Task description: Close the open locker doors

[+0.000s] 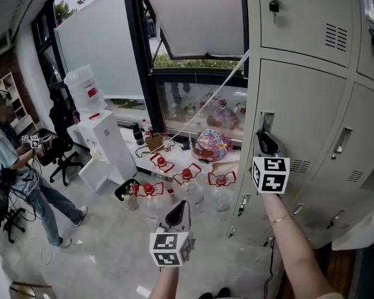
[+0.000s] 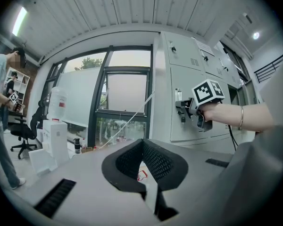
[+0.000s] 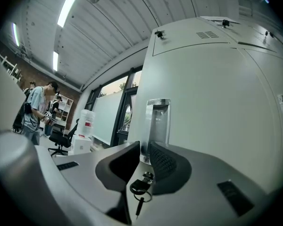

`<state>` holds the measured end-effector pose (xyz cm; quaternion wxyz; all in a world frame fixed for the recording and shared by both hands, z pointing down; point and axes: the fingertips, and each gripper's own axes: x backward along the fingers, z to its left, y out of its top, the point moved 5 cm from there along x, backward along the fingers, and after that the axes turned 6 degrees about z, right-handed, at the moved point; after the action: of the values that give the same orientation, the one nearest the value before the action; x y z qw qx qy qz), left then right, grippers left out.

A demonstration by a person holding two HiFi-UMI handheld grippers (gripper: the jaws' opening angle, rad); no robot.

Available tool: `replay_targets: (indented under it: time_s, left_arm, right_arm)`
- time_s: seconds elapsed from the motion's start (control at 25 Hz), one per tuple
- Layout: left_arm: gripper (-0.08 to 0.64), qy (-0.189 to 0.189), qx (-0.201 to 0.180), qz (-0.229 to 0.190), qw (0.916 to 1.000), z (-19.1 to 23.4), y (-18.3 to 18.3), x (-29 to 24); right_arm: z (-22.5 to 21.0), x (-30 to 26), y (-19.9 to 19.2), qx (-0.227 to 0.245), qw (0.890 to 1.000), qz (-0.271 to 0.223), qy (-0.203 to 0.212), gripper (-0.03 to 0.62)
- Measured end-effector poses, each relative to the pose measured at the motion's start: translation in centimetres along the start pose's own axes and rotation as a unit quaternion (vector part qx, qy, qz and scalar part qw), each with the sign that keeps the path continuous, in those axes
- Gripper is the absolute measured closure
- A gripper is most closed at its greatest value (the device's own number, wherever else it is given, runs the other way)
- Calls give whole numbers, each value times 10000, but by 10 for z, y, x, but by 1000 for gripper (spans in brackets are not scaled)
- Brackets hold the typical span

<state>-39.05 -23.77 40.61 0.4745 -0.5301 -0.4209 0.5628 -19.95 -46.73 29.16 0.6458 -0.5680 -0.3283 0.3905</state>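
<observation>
The left gripper (image 1: 179, 213) sits at 6 o'clock in the head view, pointing level and away from the person, with its marker cube nearest the camera and a little of the left forearm (image 1: 165, 286) showing below. In its own view the pads meet at the tips with nothing between them. The right forearm (image 1: 294, 245) rises from 5 o'clock, a thin bracelet (image 1: 280, 218) on the wrist, carrying the right gripper (image 1: 264, 137) to 3 o'clock, also level. In the right gripper view the jaws are drawn to a narrow gap around the lower end of the door handle (image 3: 158, 119).
</observation>
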Motion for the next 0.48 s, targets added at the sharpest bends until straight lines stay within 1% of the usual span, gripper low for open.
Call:
replay_targets:
  time_s: [0.48]
  left_arm:
    - [540, -145, -26, 26, 9999, -6, 1, -5]
  right_arm:
    - [-4, -14, 0, 203, 9995, 196, -110, 538]
